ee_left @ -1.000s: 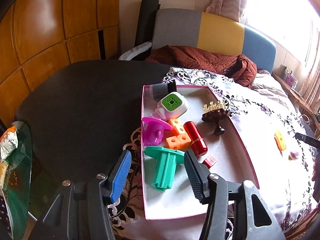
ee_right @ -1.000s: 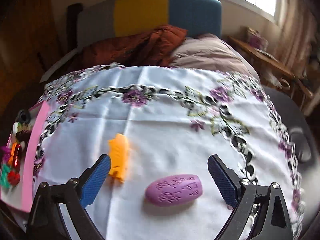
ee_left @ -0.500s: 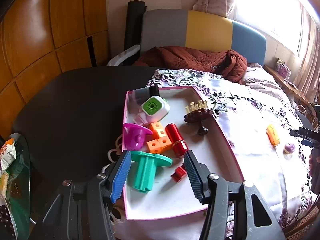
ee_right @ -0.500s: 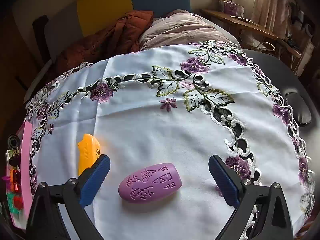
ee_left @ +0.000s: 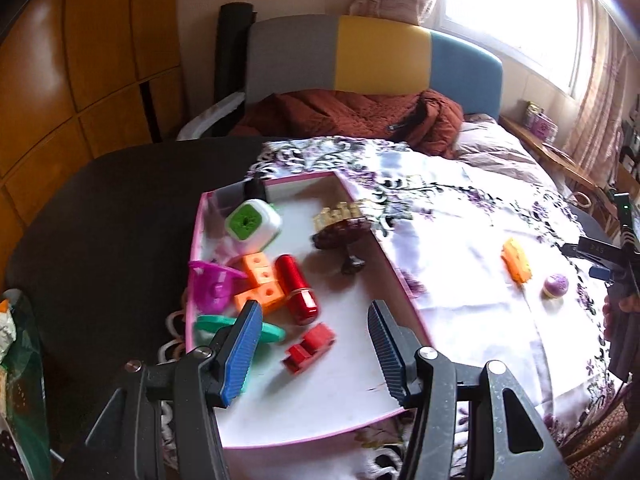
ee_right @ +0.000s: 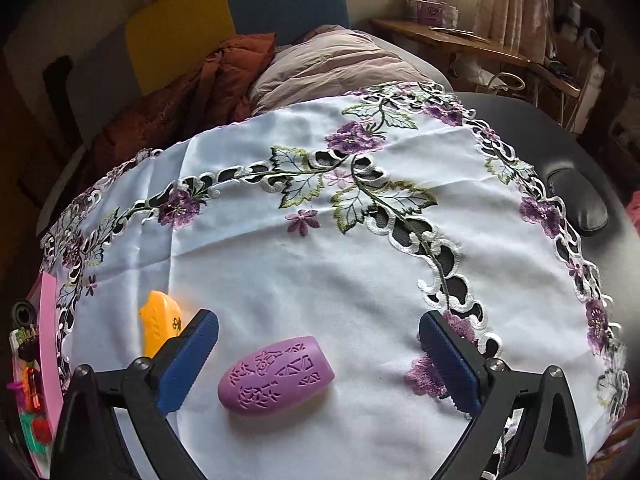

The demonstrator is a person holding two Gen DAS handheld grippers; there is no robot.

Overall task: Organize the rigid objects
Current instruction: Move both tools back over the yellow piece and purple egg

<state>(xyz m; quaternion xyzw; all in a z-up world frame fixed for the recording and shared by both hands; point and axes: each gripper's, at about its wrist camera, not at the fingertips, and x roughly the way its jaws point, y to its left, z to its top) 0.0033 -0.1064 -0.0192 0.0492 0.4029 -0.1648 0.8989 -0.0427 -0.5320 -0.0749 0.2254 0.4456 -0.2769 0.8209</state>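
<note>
A pink-rimmed tray [ee_left: 400,276] holds a green-and-white cube [ee_left: 253,225], orange blocks [ee_left: 260,280], a red cylinder [ee_left: 297,289], a magenta cup [ee_left: 212,285], a teal spool [ee_left: 268,332], a small red block [ee_left: 310,346] and a brown brush [ee_left: 340,232]. My left gripper [ee_left: 313,312] hovers open over the tray's near part, holding nothing. On the white cloth lie a yellow toy [ee_right: 160,322] and a purple oval piece [ee_right: 276,376]. My right gripper [ee_right: 318,322] is open, with the purple piece lying untouched between its fingers. The yellow toy sits just outside the left finger.
The embroidered cloth [ee_right: 320,260] covers part of a black table [ee_left: 112,216]. A black pad [ee_right: 576,204] lies at the table's right. Behind stands a grey, yellow and blue chair [ee_left: 380,56] with a rust-coloured jacket [ee_left: 352,116]. A glass side table [ee_left: 16,352] is at far left.
My left gripper has shifted right over the tray, so the teal spool now lies by its left finger instead of between the fingers. The right gripper rolled and shifted; the purple piece sits nearer its left finger.
</note>
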